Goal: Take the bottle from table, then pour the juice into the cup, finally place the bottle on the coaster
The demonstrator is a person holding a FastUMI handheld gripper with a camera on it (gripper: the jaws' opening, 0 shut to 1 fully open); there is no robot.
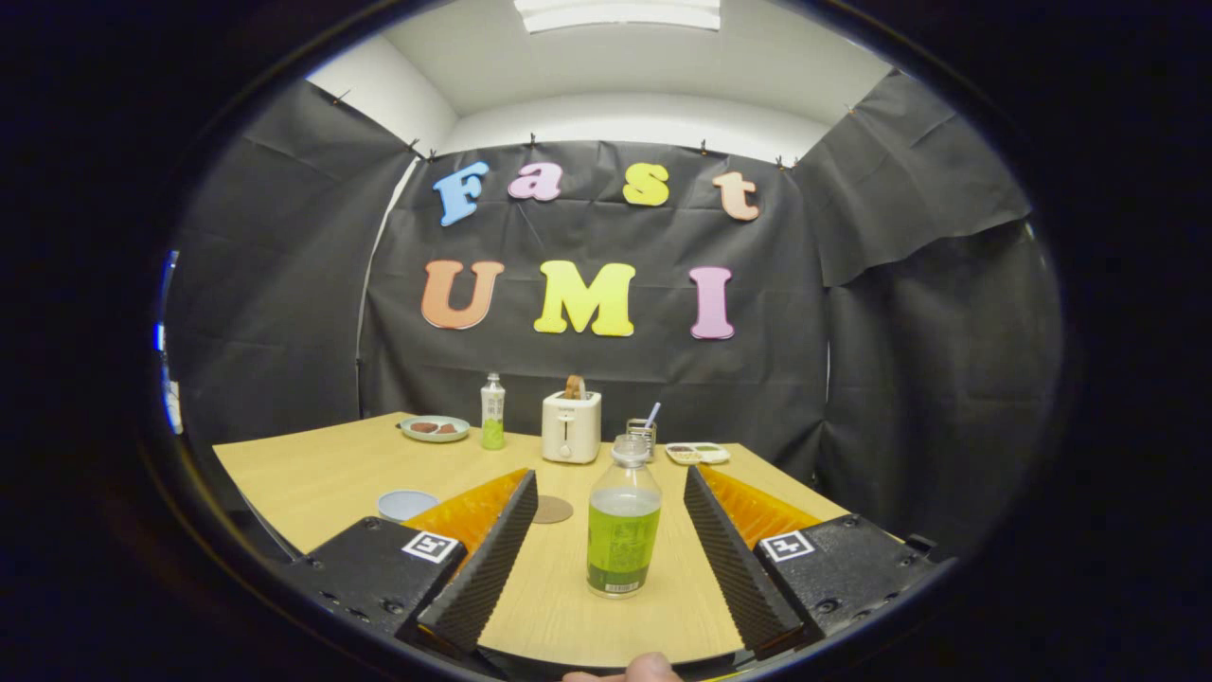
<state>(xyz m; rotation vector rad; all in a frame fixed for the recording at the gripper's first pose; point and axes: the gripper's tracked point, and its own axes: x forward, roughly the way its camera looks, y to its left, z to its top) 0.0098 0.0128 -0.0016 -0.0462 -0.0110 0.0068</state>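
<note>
we see the gripper (611, 497) with its fingers spread wide, and the bottle (622, 519) of green juice stands upright on the table (322, 474) between them, touching neither. the coaster (552, 510) lies just beyond the left finger, and the cup (406, 504) stands behind that finger. far back are a toaster (571, 426), a plate (435, 428) and a second bottle (492, 411).

clear glossy plastic bottle (622, 519), matt pale wood-grain table (331, 474), ridged gripper (611, 485) pads either side of bottle, apart from it, smooth toaster (571, 426), matt creased cloth wall (275, 275)
</note>
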